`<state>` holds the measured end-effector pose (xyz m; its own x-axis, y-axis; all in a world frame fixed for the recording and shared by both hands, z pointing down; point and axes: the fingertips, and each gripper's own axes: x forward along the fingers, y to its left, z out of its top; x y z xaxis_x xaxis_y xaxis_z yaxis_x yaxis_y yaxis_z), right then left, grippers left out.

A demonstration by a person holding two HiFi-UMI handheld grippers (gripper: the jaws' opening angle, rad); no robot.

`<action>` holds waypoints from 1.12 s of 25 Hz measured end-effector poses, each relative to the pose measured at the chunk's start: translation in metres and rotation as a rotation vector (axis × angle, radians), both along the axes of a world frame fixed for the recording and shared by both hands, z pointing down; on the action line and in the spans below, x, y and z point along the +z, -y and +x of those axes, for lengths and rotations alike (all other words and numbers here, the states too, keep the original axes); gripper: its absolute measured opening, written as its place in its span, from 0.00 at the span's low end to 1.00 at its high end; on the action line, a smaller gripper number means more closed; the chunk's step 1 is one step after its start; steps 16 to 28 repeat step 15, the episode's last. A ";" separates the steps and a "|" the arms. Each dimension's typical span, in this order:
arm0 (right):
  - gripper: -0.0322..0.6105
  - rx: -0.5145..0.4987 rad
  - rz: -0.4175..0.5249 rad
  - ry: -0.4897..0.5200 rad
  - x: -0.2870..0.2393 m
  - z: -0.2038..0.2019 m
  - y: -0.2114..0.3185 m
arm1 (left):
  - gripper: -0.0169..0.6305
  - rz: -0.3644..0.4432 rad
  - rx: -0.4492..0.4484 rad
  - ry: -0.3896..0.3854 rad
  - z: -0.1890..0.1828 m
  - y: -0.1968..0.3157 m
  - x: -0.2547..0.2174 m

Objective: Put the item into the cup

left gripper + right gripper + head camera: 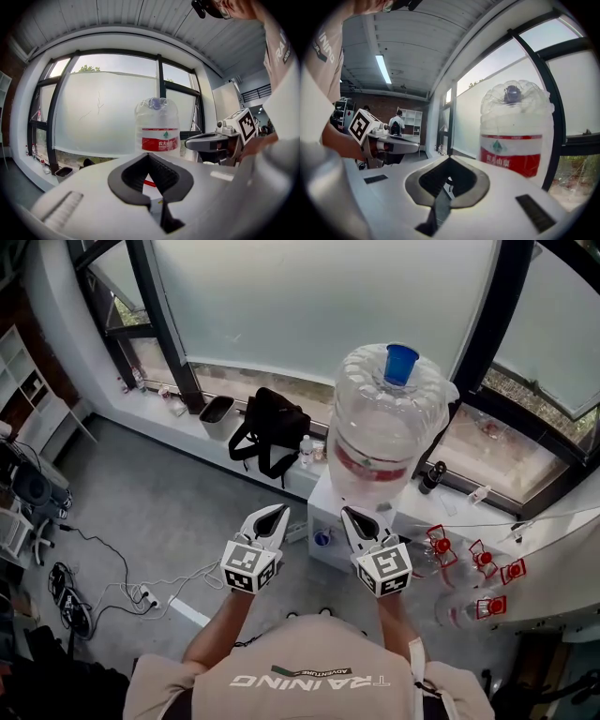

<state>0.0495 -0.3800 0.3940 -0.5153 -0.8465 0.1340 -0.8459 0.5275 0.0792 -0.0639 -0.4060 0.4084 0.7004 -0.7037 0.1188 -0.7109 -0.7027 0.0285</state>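
Observation:
My left gripper (277,510) and right gripper (348,513) are held side by side at chest height, both shut with nothing between the jaws. They point at a large clear water bottle (384,427) with a blue cap (401,364) and a red label, standing on a white dispenser (324,521). In the left gripper view the shut left gripper (150,155) frames the bottle (157,126), and the right gripper (206,140) shows beside it. In the right gripper view the right gripper (450,158) sits left of the bottle (513,136). I cannot make out a cup or a loose item for certain.
Several clear things with red tags (480,561) lie on a white surface at the right. A black bag (270,427) and a grey bin (217,413) sit on the window ledge. Cables (103,587) trail over the grey floor at the left.

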 end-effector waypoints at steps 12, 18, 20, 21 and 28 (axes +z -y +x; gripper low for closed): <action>0.07 -0.007 0.008 -0.057 0.001 -0.001 0.007 | 0.04 0.005 0.017 -0.001 0.004 -0.003 0.001; 0.07 -0.009 0.020 -0.070 0.001 -0.001 0.011 | 0.04 0.005 0.015 -0.002 0.004 0.001 0.003; 0.07 -0.009 0.020 -0.070 0.001 -0.001 0.011 | 0.04 0.005 0.015 -0.002 0.004 0.001 0.003; 0.07 -0.009 0.020 -0.070 0.001 -0.001 0.011 | 0.04 0.005 0.015 -0.002 0.004 0.001 0.003; 0.07 -0.009 0.020 -0.070 0.001 -0.001 0.011 | 0.04 0.005 0.015 -0.002 0.004 0.001 0.003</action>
